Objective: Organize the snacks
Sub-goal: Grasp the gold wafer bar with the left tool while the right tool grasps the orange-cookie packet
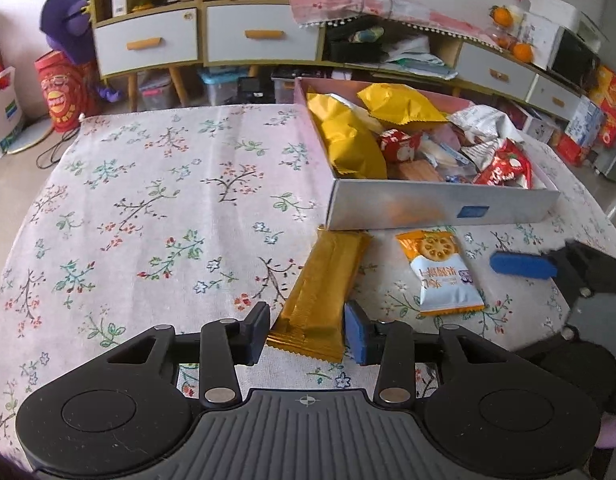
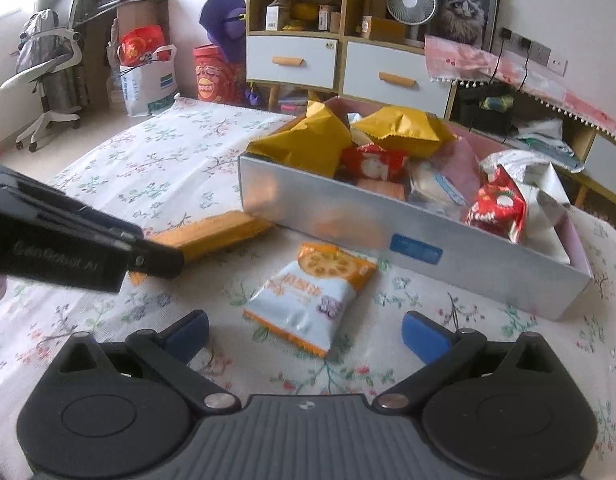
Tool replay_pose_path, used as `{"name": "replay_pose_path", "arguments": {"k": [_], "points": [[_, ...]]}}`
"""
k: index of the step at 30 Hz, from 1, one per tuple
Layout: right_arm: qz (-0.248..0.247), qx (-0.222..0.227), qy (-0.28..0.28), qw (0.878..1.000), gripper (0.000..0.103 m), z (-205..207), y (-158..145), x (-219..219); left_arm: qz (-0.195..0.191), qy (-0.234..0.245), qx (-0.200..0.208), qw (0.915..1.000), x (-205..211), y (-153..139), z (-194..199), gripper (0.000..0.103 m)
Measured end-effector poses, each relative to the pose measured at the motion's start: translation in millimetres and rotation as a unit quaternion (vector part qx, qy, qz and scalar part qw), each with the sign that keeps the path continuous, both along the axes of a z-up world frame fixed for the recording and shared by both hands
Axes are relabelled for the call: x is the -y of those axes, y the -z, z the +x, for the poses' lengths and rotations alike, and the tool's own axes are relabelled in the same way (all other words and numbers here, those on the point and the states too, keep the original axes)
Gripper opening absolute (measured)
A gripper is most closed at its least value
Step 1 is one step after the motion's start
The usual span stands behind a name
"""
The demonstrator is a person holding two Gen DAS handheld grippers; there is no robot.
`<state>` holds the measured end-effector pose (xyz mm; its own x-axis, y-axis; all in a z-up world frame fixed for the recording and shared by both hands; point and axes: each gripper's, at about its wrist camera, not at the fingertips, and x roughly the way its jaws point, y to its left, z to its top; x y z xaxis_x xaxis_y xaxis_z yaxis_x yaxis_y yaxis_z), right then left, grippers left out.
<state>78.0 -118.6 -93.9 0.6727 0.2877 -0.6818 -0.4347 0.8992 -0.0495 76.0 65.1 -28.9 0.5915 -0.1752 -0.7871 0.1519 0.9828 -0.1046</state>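
The long gold foil-wrapped snack bar [image 1: 323,292] is lying on the floral-clothed bench [image 1: 156,208], its long axis running toward the silver snack box [image 1: 443,204]; its near end is being clamped by the left gripper [image 1: 306,334]. The right gripper [image 2: 306,338] is being held open before the orange-and-white biscuit packet [image 2: 311,300].

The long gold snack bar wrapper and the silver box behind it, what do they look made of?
The long gold snack bar wrapper looks like metallised plastic film: shiny, with crimped, serrated end seals. The silver rectangular box seems to be cardboard with a brushed-metal-look foil finish: thin flat walls, soft reflections of nearby packets, pink inside faces.
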Motion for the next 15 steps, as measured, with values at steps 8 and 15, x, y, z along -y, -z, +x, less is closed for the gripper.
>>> {"name": "replay_pose_path", "arguments": {"k": [8, 15], "points": [[0.001, -0.002, 0.043, 0.999, 0.088, 7, -1, 20, 0.007, 0.026, 0.004, 0.9996, 4, 4, 3, 0.049], [0.03, -0.02, 0.072, 0.997, 0.089, 5, -5, 36, -0.006, 0.028, 0.003, 0.9996, 3, 6, 11, 0.054]]}}
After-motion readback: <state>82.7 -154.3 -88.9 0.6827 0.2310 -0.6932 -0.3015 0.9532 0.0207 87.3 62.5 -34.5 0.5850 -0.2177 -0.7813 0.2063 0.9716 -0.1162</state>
